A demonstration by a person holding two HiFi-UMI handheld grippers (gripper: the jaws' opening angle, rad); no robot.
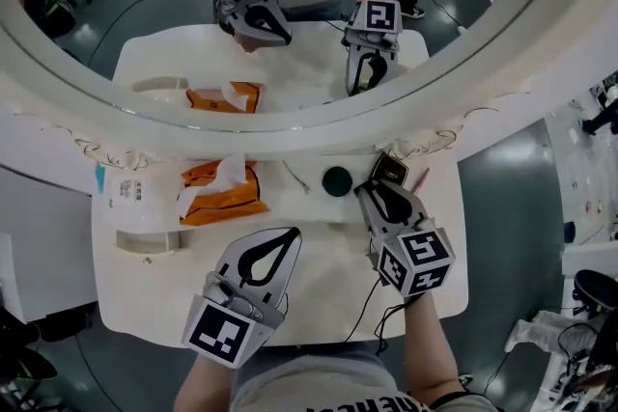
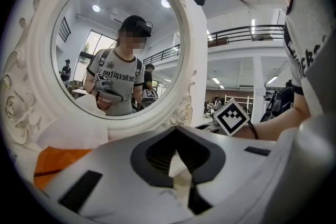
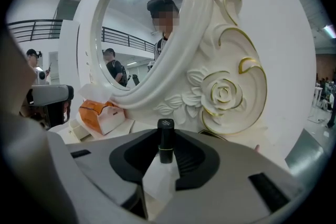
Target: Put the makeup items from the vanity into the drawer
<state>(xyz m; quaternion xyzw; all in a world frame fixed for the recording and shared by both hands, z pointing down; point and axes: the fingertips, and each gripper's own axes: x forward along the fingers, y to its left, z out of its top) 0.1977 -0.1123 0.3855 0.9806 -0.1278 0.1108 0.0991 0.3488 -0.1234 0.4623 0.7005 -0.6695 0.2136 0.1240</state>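
Note:
In the right gripper view a slim black lipstick tube (image 3: 166,142) with a gold ring stands upright between the tips of my right gripper (image 3: 166,136), which close against both its sides. The head view shows that gripper (image 1: 373,192) at the back right of the white vanity top (image 1: 328,289), beside a square black compact (image 1: 389,170) and a round dark compact (image 1: 336,180). My left gripper (image 1: 293,234) hovers over the middle of the top, its jaws together with nothing in them (image 2: 176,131). No drawer is in view.
An orange tissue box (image 1: 227,193) sits at the back left, with a white packet and holder (image 1: 140,207) beside it. A thin stick (image 1: 295,177) and a pinkish pencil (image 1: 420,178) lie near the ornate mirror frame (image 3: 223,94). A black cable (image 1: 372,304) trails off the front edge.

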